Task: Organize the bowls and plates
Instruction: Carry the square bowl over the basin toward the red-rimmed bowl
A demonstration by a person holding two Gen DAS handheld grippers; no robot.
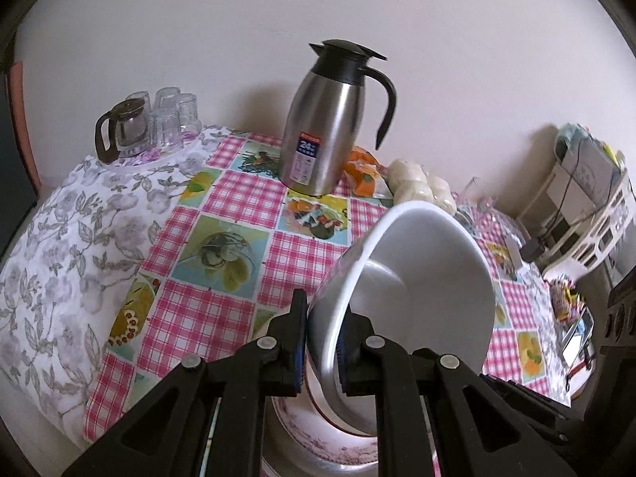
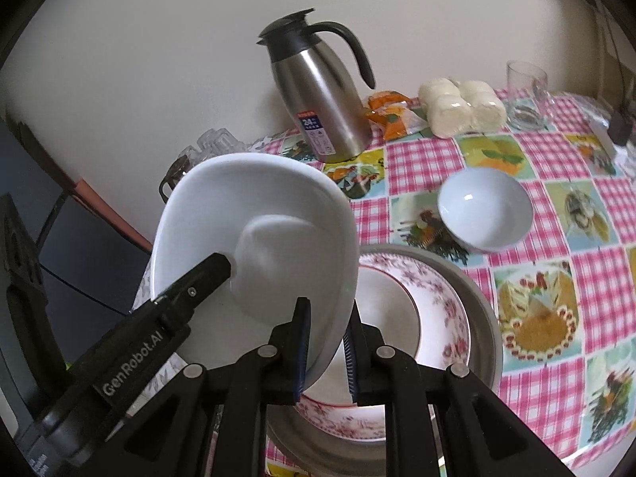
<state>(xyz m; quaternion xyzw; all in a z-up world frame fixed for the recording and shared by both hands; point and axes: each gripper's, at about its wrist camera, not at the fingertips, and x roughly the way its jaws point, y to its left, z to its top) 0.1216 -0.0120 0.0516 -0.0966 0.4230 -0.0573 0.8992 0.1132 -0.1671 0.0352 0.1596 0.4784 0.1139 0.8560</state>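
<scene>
A large white bowl [image 1: 421, 262] [image 2: 246, 206] hangs tilted above the table, held by both grippers at once. My left gripper [image 1: 324, 318] is shut on its near rim, one pad inside and one outside. My right gripper [image 2: 326, 318] is shut on the rim at the opposite side. One finger [image 2: 206, 278] of the left gripper shows inside the bowl in the right wrist view. Below the bowl a pink floral plate [image 2: 441, 302] [image 1: 318, 433] rests on a grey plate [image 2: 481, 310]. A small white bowl [image 2: 485, 206] stands alone on the checked cloth behind them.
A steel thermos jug [image 1: 326, 127] [image 2: 322, 95] stands by the wall. Upturned glasses and a glass teapot [image 1: 159, 123] sit at the far left corner. An orange packet [image 2: 389, 113], wrapped white rolls [image 2: 461, 107] and a glass mug [image 2: 524, 95] line the back. A white basket [image 1: 588, 214] stands at the right.
</scene>
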